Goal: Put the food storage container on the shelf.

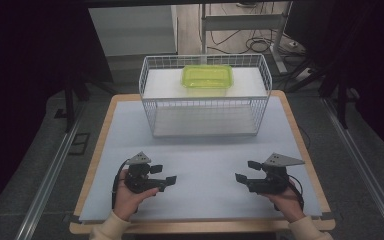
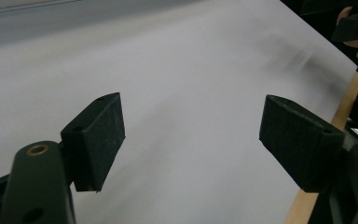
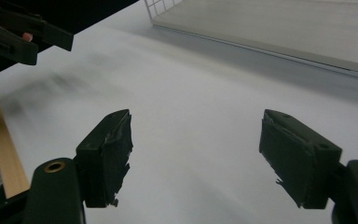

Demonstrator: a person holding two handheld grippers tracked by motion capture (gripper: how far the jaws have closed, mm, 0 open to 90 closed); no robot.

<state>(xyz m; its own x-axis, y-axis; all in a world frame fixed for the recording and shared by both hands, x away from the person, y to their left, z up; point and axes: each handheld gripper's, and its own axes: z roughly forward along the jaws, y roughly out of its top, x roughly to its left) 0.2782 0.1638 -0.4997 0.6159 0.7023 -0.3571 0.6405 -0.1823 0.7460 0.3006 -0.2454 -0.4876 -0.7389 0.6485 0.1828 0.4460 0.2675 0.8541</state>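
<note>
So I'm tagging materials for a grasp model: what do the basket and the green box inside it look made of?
The basket looks like white-coated metal wire, going by its thin open grid. The green box looks like translucent glossy plastic: light passes through it and its lid shines. Neither is certain.

Count: 1 wire basket (image 1: 205,107), 1 green lidded container (image 1: 207,76), 2 claws: left claw (image 1: 164,176), right claw (image 1: 246,171).
</note>
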